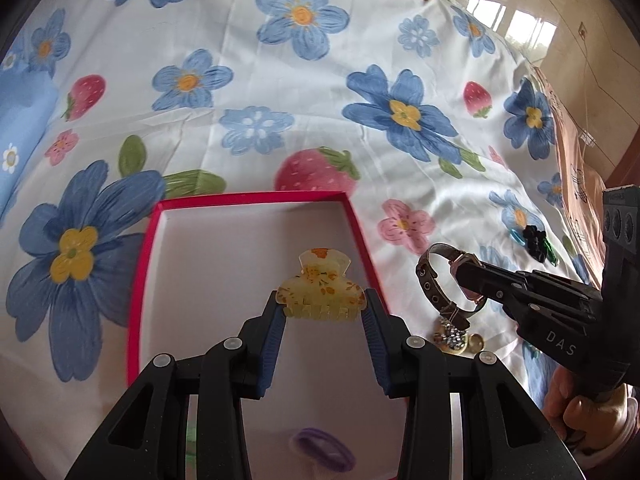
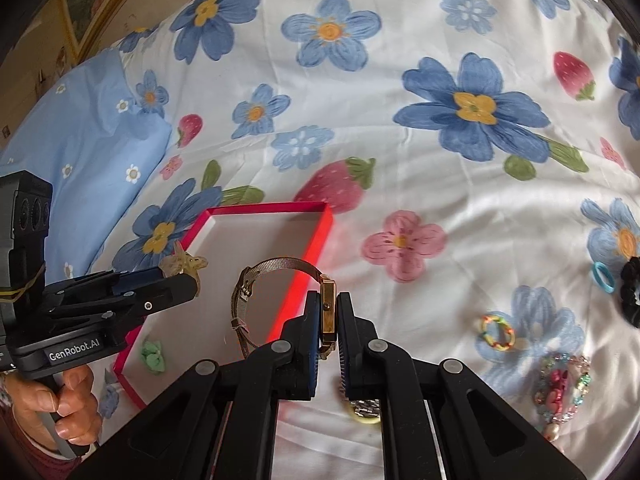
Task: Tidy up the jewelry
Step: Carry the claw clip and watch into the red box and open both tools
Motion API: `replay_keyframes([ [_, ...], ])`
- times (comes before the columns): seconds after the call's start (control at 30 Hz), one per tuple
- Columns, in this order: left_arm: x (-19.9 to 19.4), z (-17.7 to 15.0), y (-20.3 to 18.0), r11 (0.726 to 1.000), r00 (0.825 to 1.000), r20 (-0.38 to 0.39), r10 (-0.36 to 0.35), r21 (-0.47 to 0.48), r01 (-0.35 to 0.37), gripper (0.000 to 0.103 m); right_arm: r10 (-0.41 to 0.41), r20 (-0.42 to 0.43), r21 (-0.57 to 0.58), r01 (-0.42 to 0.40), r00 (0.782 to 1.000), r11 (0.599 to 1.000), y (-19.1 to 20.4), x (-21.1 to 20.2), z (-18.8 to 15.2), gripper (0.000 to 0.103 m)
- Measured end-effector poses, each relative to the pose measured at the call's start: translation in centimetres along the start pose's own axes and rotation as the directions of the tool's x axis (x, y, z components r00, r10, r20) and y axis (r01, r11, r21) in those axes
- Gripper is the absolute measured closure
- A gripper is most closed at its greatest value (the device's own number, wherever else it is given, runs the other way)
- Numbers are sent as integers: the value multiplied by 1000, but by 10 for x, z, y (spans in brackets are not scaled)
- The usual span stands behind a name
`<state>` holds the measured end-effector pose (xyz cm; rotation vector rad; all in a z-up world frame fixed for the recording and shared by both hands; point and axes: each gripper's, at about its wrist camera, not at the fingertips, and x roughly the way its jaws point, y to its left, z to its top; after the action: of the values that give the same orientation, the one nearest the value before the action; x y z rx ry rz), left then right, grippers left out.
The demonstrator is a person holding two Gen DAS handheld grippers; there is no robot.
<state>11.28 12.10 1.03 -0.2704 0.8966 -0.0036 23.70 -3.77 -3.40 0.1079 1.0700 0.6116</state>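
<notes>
A red-rimmed box with a white floor lies on the flowered bedspread; it also shows in the right wrist view. My left gripper is shut on a yellow floral hair claw and holds it above the box; from the right wrist view the claw sits at the fingertips. My right gripper is shut on a gold wristwatch with a mesh strap, just right of the box; the watch also shows in the left wrist view.
Inside the box lie a purple hair tie and a green item. On the bedspread right of the box: a silver and gold trinket, a multicoloured ring tie, a beaded bracelet, a blue tie, a black scrunchie. A blue pillow lies far left.
</notes>
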Motion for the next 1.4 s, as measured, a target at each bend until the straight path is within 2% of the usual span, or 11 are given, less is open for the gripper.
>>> replay_keyframes([
  [0.3, -4, -1, 32, 998, 999, -2, 40, -50, -41, 65, 39, -29, -65, -41, 999, 997, 38, 27, 7, 95],
  [0.67, 30, 8, 62, 993, 997, -44, 58, -96, -62, 65, 33, -71, -105, -40, 997, 994, 53, 64, 22, 96],
  [1.03, 70, 11, 74, 989, 991, -101, 87, -110, -98, 65, -22, -147, -189, -7, 989, 982, 62, 106, 19, 95],
  [1.4, 84, 4, 73, 988, 986, -130, 108, -97, -121, 65, -59, -200, -239, 9, 978, 971, 66, 125, 12, 95],
])
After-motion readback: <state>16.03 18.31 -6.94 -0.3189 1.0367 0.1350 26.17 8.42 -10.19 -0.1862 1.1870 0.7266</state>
